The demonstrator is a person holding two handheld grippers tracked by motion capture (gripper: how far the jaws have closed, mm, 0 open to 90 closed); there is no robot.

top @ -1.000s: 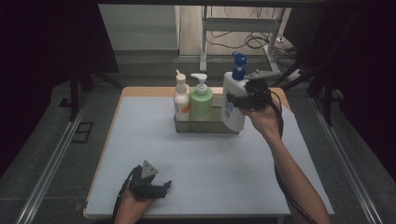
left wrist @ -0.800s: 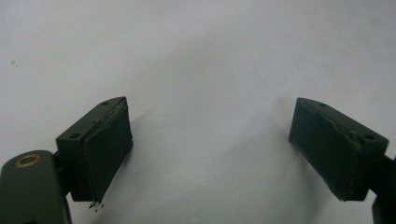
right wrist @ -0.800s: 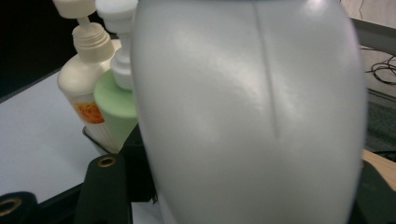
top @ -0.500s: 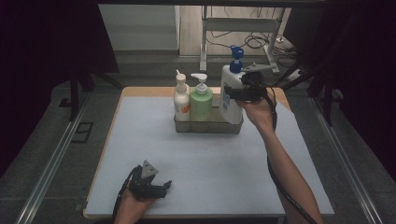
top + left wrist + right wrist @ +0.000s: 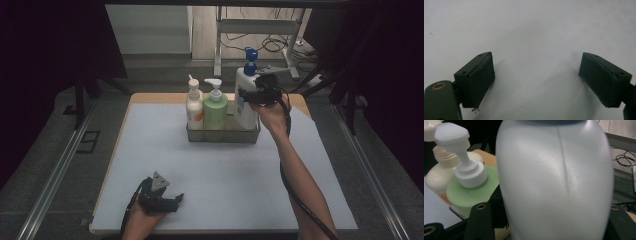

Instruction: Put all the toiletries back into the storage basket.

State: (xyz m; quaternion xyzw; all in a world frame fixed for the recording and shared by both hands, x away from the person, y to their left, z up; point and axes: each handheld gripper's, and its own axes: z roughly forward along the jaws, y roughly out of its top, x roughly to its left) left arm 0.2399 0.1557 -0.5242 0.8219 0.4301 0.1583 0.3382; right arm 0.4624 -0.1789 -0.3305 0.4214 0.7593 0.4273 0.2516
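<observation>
A big white pump bottle [image 5: 244, 112] with a blue pump head [image 5: 250, 54] stands upright at the right end of a wire basket [image 5: 222, 136]. My right gripper [image 5: 248, 94] is shut on its upper body from the right. In the right gripper view the bottle [image 5: 554, 177] sits between the jaws of that gripper [image 5: 546, 225]. Whether its base rests on the basket floor is hidden. A green pump bottle [image 5: 215, 110] [image 5: 471, 195] and a cream one [image 5: 194, 107] [image 5: 439, 176] stand in the basket to its left. My left gripper [image 5: 172, 202] [image 5: 536, 80] lies open on the mat, holding nothing.
The basket stands at the back middle of a pale mat [image 5: 225, 175] covering a wooden table [image 5: 150, 98]. A cable [image 5: 300, 200] trails from the right gripper along the forearm. Beyond the table are a metal stand [image 5: 260, 25] and floor cables.
The right gripper has carried the white bottle a little left and down, from a tilt to upright at the basket's right end. The left gripper has stayed put.
</observation>
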